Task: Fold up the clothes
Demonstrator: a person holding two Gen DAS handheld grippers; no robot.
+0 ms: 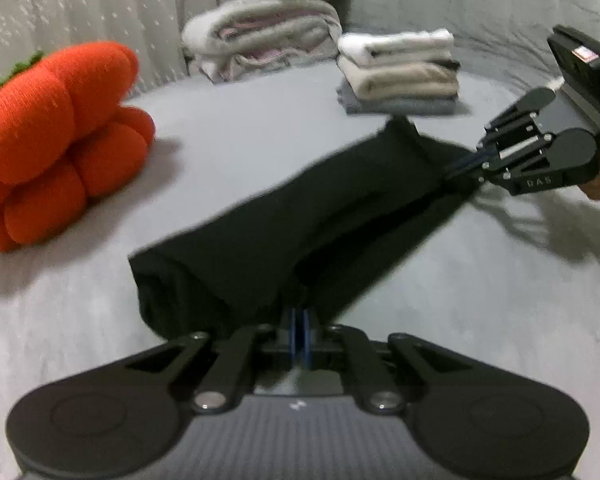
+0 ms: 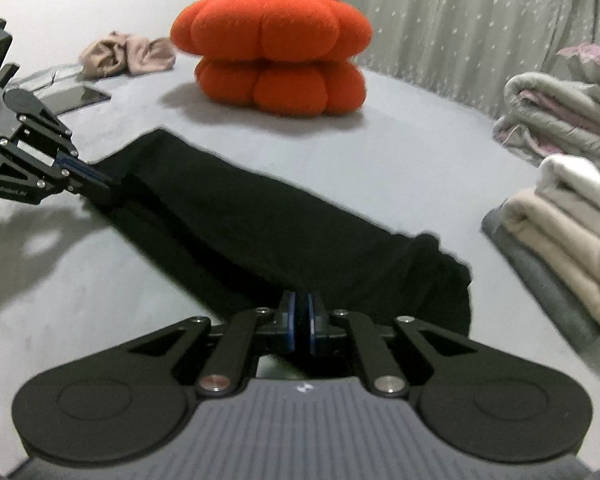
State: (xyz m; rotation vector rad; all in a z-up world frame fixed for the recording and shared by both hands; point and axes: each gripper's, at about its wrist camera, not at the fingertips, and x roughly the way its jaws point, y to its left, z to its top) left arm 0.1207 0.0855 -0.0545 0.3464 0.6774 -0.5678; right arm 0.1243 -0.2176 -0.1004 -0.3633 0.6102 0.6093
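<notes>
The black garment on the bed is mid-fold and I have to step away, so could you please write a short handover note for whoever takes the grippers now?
Left gripper: shut on one end of the black garment.
Right gripper: shut on the opposite end of the same near edge.
The garment lies as a long band on the grey bed sheet.
Done: a stack of folded clothes sits beyond it, next to folded blankets.
Left: fold this band and add it to the stack. A crumpled pink garment lies beside the orange pumpkin cushion, unfolded.
</notes>
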